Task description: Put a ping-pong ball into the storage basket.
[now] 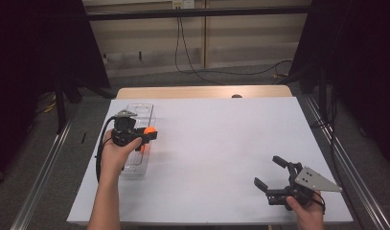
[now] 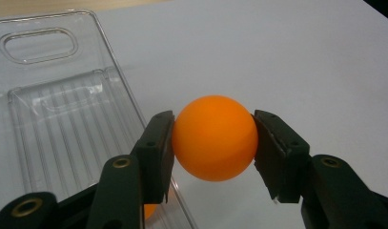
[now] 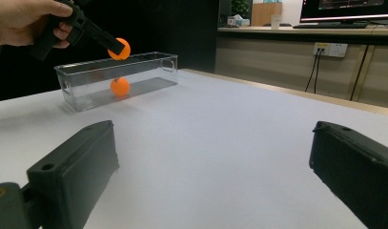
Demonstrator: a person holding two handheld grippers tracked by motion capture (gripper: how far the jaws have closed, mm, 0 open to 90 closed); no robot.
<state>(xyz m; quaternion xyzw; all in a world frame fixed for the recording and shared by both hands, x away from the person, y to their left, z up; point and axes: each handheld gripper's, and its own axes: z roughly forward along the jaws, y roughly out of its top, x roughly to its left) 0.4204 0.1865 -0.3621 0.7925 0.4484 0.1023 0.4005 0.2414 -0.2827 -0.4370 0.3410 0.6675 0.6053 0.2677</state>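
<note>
Orange ball (image 2: 214, 137): we hold it in the left gripper (image 1: 145, 134), left of centre in the high view, just above the right edge of the clear bin (image 1: 139, 111).
Left jaws: closed on the ball, one pad on each side at its widest part; the left gripper view shows both pads touching it.
Second ball (image 3: 119, 86): it lies on the bin floor, seen through the wall in the right gripper view; in the left gripper view an orange sliver shows at the bottom of the frame under the jaw.
Step in hand, as we judge it: dropping the held ball into the bin.
Doing it well: we should carry the ball further over the ribbed floor, away from the rim, lower it inside the walls, then open the jaws gently so it does not bounce out or knock its neighbour.
Left hand pose: the forearm comes up from the bottom left of the high view, and the gripper points toward frame right, roughly level.
Right gripper (image 1: 270, 176): lower right of the high view, low over the white table (image 1: 221, 143), jaws wide open on nothing.
</note>
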